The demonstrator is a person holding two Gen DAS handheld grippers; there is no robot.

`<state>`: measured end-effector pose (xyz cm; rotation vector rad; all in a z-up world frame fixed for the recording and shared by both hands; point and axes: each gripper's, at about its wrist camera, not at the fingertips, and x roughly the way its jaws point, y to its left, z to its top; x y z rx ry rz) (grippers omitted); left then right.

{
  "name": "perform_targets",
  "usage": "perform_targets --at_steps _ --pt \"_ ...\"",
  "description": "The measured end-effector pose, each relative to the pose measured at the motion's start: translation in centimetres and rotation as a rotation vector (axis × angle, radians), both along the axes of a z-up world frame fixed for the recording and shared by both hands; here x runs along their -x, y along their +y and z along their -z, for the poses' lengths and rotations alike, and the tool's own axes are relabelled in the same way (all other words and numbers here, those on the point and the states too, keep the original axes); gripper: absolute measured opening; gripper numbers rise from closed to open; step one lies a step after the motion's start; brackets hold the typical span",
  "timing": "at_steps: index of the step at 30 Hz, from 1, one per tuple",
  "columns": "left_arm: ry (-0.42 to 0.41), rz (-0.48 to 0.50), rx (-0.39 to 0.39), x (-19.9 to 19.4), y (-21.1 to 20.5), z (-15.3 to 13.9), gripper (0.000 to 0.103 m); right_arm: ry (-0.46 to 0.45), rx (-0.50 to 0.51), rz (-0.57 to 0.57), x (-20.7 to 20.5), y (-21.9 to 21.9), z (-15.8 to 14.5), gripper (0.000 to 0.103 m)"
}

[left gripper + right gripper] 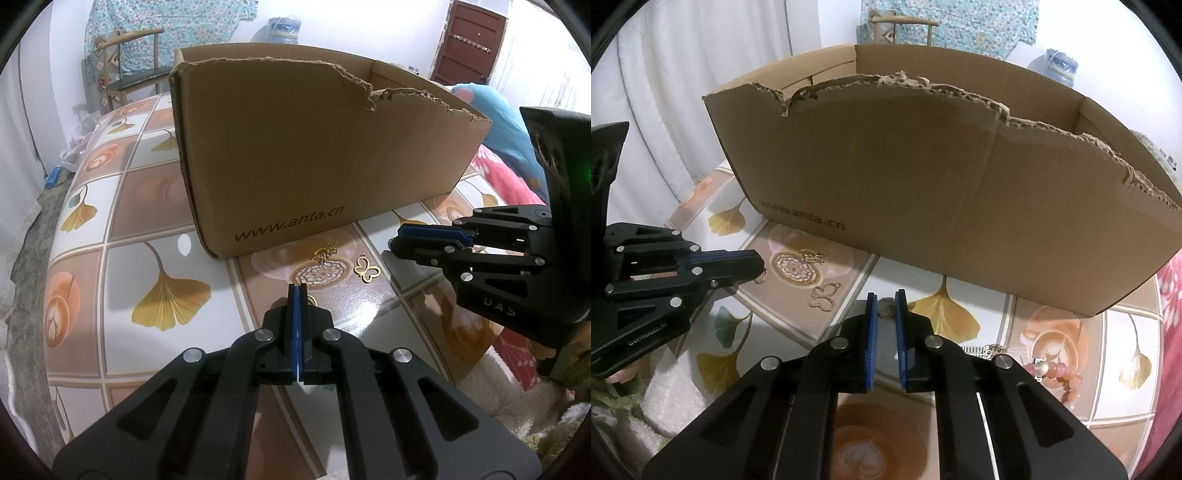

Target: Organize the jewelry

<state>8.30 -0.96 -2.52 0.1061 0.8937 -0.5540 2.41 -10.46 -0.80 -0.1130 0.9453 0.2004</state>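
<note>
Tabletop (122, 266) under a glossy cover of ginkgo-leaf and latte-art squares. A torn-rimmed cardboard box (295, 155) stands at 12 o'clock from both grippers. Beyond it are a wooden-armed chair (129, 74) at 10 o'clock, a teal patterned cloth (166, 22), a blue water jug (284, 27) and a brown door (469, 44) at 1 o'clock. Pink bedding (506, 173) lies at 3 o'clock.

The jewelry lies in front of the box: a gold butterfly pendant (366, 270) and a gold charm (325, 253) are at 1 o'clock from the left gripper (297, 288). A pink bead bracelet (1060, 373) is half hidden behind the right gripper (885, 295).

The left fingers are pressed together. A small ring (761, 276) shows at their tip; whether it is gripped cannot be told.

The right fingers stand a narrow gap apart, with a small round piece (885, 309) between the tips — too blurred to name, and contact cannot be judged.
</note>
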Motion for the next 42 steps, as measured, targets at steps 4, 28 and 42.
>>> perform_targets --at_steps 4,28,42 --pt "0.001 0.000 0.001 0.0 0.0 0.0 0.000 -0.011 -0.013 -0.005 0.4 -0.3 -0.5 0.010" --pt "-0.033 0.031 -0.033 1.5 -0.5 -0.8 0.034 0.034 -0.062 0.024 2.9 -1.9 0.3 0.010" --pt "-0.019 0.046 -0.077 0.6 -0.8 -0.2 0.015 0.026 -0.080 0.025 2.7 -2.4 0.4 0.010"
